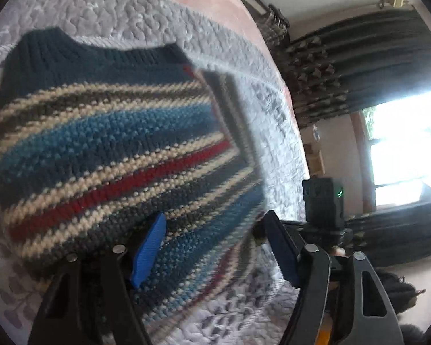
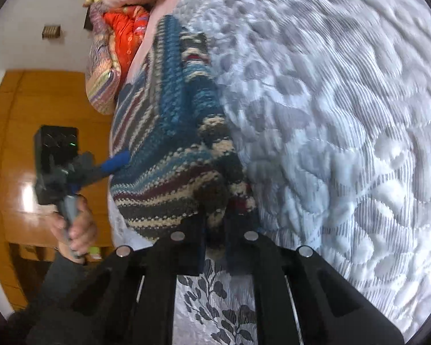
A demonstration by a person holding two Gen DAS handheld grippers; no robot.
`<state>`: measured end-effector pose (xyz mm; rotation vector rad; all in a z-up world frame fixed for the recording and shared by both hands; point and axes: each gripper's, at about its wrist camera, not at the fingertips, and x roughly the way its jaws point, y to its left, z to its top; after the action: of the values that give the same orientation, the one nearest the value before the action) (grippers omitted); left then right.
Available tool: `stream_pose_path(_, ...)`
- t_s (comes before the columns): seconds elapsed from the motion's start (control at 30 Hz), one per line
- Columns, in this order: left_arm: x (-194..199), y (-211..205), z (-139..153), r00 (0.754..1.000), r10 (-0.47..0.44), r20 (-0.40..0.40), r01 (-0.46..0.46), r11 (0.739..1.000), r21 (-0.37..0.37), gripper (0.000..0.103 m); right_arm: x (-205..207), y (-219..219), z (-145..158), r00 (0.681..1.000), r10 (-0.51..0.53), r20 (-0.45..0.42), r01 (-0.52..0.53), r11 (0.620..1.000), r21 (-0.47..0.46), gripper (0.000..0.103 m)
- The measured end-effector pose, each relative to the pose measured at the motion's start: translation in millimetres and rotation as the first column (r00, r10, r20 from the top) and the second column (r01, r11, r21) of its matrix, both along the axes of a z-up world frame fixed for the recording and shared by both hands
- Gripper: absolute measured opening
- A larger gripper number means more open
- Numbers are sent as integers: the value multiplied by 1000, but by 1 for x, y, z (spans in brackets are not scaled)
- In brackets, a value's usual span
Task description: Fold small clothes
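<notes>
No writing is readable. The sweater (image 1: 106,132) lies on the quilt (image 1: 146,8), stripes crosswise. Left gripper (image 1: 215,250) is spread; right gripper (image 2: 215,230) pinches its hem.

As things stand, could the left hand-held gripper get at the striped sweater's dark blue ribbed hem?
Probably yes. The left hand-held gripper is open over the striped sweater, and the ribbed hem lies uncovered on the quilt beyond.

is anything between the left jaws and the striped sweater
Nothing visible. The left gripper is open, its jaws spread right over the striped sweater, which lies on the grey quilt with no other object between. The right gripper already pinches a bunched edge of the same sweater.
</notes>
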<state>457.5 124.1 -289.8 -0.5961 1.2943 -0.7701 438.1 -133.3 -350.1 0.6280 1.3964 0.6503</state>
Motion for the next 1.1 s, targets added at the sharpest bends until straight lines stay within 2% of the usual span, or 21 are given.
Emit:
stream_pose_path(0.07, -16, 1, 18, 998, -48, 42, 51, 996, -79, 70, -2, 5, 12, 1000, 19, 22, -19, 1000, -12, 10)
stream_pose_path(0.13, -31, -4, 16, 994, -91, 56, 93, 994, -49, 70, 2, 8, 14, 999, 27, 26, -26, 999, -29, 9)
stream_pose_path(0.2, -30, -6, -20, 995, -95, -40, 95, 995, -3, 51, 7, 12, 3, 1000, 22, 2, -21, 999, -37, 8)
stream_pose_path(0.23, -30, -5, -36, 992, -97, -83, 97, 995, 3, 22, 9, 10, 1, 1000, 16, -5, -17, 999, -36, 8)
stream_pose_path(0.27, -28, -3, -48, 988, -87, -125, 88, 996, -1, 5, 10, 10, 4, 1000, 17, -1, -17, 999, -42, 9)
stream_pose_path(0.3, -27, 4, -52, 987, -57, -150, 54, 998, -23, 4, 10, 9, 11, 1000, 24, 18, -23, 998, -55, 14)
stream_pose_path(0.33, -28, 9, -47, 989, -48, -142, 40, 998, -56, 12, 6, 5, 26, 998, 24, 62, -19, 997, -71, 17)
stream_pose_path(0.37, -29, 12, -42, 992, -41, -122, 31, 996, -84, 30, 2, 5, 39, 994, 23, 105, -14, 996, -92, 18)
stream_pose_path(0.43, -40, 17, -21, 997, -39, -62, 30, 988, -148, 46, -8, 16, 69, 977, 51, 205, -26, 992, -121, 18)
stream_pose_path(0.5, -54, 14, -13, 997, -70, -36, 63, 983, -174, 47, -15, 35, 79, 964, 109, 243, -80, 989, -125, 18)
stream_pose_path(0.57, -60, 10, -22, 996, -77, -38, 73, 992, -99, 47, -16, 56, 70, 956, 173, 235, -137, 978, -160, 18)
stream_pose_path(0.63, -62, 7, -44, 995, -70, -65, 70, 998, 3, 44, -11, 65, 44, 963, 203, 176, -161, 960, -227, 18)
stream_pose_path(0.67, -64, 7, -51, 995, -65, -72, 67, 998, 15, 41, -6, 65, 30, 967, 203, 153, -153, 946, -285, 16)
stream_pose_path(0.7, -65, 9, -55, 995, -54, -84, 54, 999, -2, 41, -2, 61, 23, 972, 191, 137, -146, 947, -285, 16)
stream_pose_path(0.77, -67, 10, -49, 996, -54, -78, 53, 999, -9, 48, 0, 47, 33, 979, 153, 134, -122, 969, -213, 17)
stream_pose_path(0.8, -71, 11, -42, 996, -63, -59, 62, 998, -14, 52, -1, 42, 43, 976, 148, 158, -116, 974, -197, 22)
stream_pose_path(0.83, -73, 10, -37, 996, -73, -41, 72, 997, -18, 60, -2, 34, 55, 975, 129, 183, -96, 979, -178, 23)
stream_pose_path(0.87, -76, 9, -33, 996, -84, -29, 84, 996, -16, 62, 0, 28, 64, 975, 107, 197, -77, 985, -154, 24)
stream_pose_path(0.97, -80, 4, -28, 996, -94, -7, 95, 995, 16, 62, 27, 20, 77, 977, 40, 209, -17, 994, -108, 34)
stream_pose_path(1.03, -74, 3, -22, 998, -69, 5, 69, 998, -14, 62, 54, 30, 71, 984, 38, 173, -26, 997, -75, 35)
stream_pose_path(1.1, -72, -6, -17, 998, -56, 27, 57, 997, -58, 62, 71, 33, 55, 988, 23, 153, -9, 996, -93, 35)
